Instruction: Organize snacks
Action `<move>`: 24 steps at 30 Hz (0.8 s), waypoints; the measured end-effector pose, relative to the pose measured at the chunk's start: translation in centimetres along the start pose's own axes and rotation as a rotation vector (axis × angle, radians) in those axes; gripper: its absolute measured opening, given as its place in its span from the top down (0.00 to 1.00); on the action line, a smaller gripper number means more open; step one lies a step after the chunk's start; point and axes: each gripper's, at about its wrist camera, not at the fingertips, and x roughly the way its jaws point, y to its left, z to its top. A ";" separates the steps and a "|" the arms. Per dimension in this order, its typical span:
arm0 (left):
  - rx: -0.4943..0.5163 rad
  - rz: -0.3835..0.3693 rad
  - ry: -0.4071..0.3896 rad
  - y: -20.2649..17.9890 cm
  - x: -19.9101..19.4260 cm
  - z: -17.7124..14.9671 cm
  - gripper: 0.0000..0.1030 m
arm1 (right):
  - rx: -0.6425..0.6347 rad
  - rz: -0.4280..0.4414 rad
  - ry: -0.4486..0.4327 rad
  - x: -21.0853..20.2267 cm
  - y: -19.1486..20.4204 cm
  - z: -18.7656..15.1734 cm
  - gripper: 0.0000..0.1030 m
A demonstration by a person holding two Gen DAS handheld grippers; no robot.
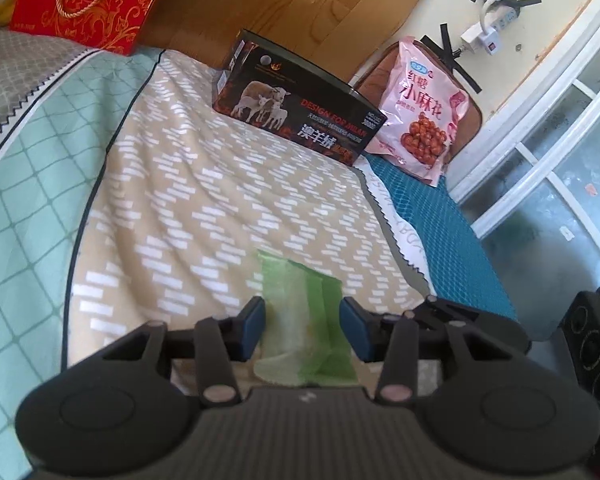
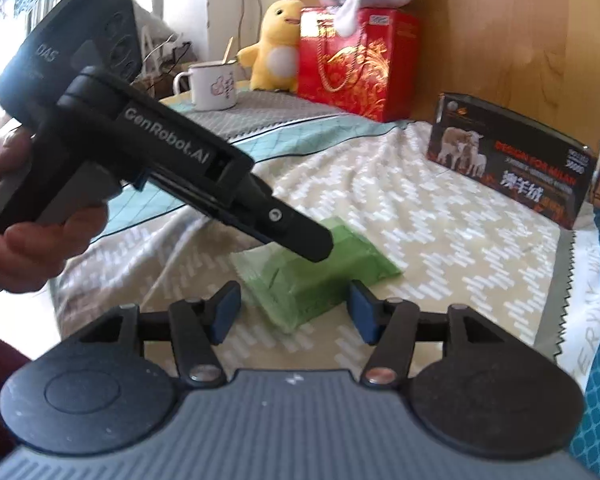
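**Green packet between my left claw's pads, on the bed**

The green snack packet lies flat on the beige patterned blanket that covers the bed; my left claw straddles it with a blue pad at each side, jaws spread, the pads at or just beside the packet's edges; I cannot tell whether they touch it. In the right wrist view the same packet sits just ahead of my right claw; this claw stands wide apart and holds nothing; the left claw reaches down over the packet from the left, gripped by my left hand.

Farther up the blanket stands a black box printed with sheep; just beside it, leaning at the bed's far corner, is a pink snack bag. Near the headboard stand a red gift bag, a yellow plush duck and a white mug.
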 end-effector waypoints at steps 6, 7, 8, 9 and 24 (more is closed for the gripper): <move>0.029 0.070 -0.020 -1.2 0.9 0.4 0.61 | 0.084 -0.006 -0.035 0.2 -1.2 -0.1 0.42; 0.035 0.077 -0.021 -1.3 0.9 0.4 0.61 | 0.086 -0.002 -0.036 -0.1 -1.2 -0.3 0.42; 0.039 0.084 -0.022 -1.4 0.9 0.3 0.61 | 0.083 -0.004 -0.035 -0.2 -1.2 -0.3 0.41; 0.039 0.088 -0.021 -1.5 0.9 0.3 0.61 | 0.075 -0.008 -0.033 -0.2 -1.1 -0.3 0.41; 0.019 0.155 -0.045 -1.1 -0.4 -0.1 0.59 | 0.186 -0.221 -0.052 -0.7 -1.7 -0.7 0.42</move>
